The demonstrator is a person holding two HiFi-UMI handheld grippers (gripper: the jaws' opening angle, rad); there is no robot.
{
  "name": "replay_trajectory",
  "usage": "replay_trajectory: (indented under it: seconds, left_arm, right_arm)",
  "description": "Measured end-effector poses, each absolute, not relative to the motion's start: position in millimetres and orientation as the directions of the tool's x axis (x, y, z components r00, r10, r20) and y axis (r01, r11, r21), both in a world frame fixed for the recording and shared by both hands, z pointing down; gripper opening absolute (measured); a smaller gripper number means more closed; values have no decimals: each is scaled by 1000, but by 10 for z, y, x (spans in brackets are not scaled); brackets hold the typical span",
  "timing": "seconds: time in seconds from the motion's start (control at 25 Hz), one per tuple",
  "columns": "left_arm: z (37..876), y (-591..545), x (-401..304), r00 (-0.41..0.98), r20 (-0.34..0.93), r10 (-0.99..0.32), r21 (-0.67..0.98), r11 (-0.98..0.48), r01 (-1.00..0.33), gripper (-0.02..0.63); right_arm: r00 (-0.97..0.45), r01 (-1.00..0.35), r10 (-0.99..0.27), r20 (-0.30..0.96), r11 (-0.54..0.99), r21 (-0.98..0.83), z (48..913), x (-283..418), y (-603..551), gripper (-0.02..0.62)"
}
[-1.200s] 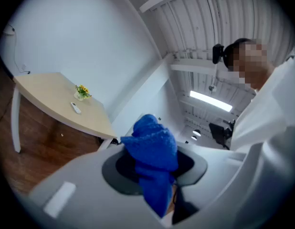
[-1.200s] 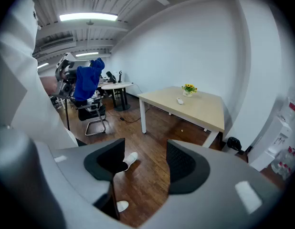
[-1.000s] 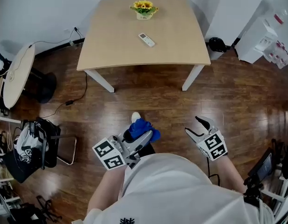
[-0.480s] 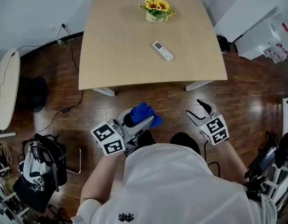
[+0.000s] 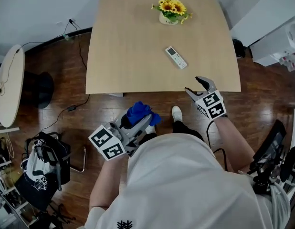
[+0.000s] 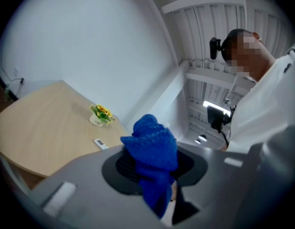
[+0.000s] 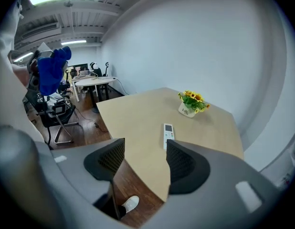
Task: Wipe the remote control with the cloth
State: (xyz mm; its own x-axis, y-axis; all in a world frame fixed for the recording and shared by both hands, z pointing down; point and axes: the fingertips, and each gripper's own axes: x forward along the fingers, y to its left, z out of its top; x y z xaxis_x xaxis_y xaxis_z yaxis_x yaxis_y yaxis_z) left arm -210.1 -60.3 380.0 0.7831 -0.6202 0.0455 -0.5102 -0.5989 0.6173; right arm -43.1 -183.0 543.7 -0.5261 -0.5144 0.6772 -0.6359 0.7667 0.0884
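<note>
A white remote control (image 5: 176,57) (image 7: 168,133) (image 6: 100,143) lies on the light wooden table (image 5: 128,46), towards its near right part. My left gripper (image 5: 138,119) is held over the floor in front of the table, shut on a bunched blue cloth (image 5: 139,112) (image 6: 152,149). My right gripper (image 5: 197,85) (image 7: 142,162) stands open and empty at the table's near right edge, a short way from the remote.
A small pot of sunflowers (image 5: 172,11) stands at the far side of the table. A round side table (image 5: 8,85) and a chair with bags (image 5: 45,163) are on the left. White boxes (image 5: 276,46) stand at the right. The person's shoes (image 5: 176,113) show below.
The person has stepped closer to the table. My right gripper has moved forward and up to the table's near edge. My left gripper keeps hold of the cloth.
</note>
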Motion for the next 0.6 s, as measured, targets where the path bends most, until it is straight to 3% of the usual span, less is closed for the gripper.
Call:
replay_trajectory:
  seconds: [0.28, 0.6]
  left_arm:
    - [3732, -778, -2181, 632, 87, -770, 593, -470, -654, 149]
    - [3748, -947, -2083, 548, 142, -825, 610, -363, -705, 149]
  right_arm:
    - [-558, -624, -470, 684, 781, 27, 6034, -554, -2648, 281]
    - [-552, -635, -449, 703, 773, -5, 6768, -758, -3296, 302]
